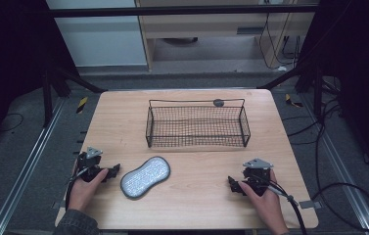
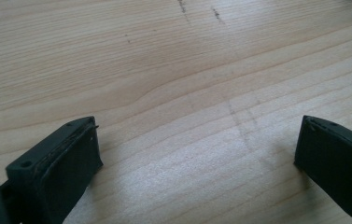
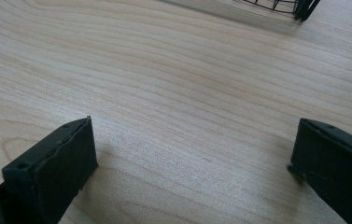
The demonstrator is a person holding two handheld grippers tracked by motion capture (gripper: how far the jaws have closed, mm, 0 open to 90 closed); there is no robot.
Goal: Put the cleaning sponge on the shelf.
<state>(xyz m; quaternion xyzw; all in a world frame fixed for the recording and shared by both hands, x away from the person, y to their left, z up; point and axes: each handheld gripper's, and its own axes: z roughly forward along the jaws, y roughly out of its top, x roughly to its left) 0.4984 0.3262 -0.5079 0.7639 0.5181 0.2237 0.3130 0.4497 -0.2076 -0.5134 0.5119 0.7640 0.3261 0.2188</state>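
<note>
At about eight o'clock on the wooden table, the left gripper rests in the person's left hand, low on the wood. Its jaws stand wide apart and hold nothing; in the left gripper view there is bare wood grain between them. Just beside its tips, toward three o'clock of it, lies a grey peanut-shaped pad, flat on the table and tilted so its far end points to about two o'clock. Gripper and pad sit very near each other, but I cannot tell whether they touch.

Behind the pad, at twelve o'clock on the table, a black wire basket stands upright, with a small dark round thing at its far rim.

At four o'clock on the table, the right gripper sits in the person's right hand, well apart from the pad. Its jaws are also spread wide over bare wood and grip nothing; a corner of the basket shows at one o'clock in the right gripper view.
</note>
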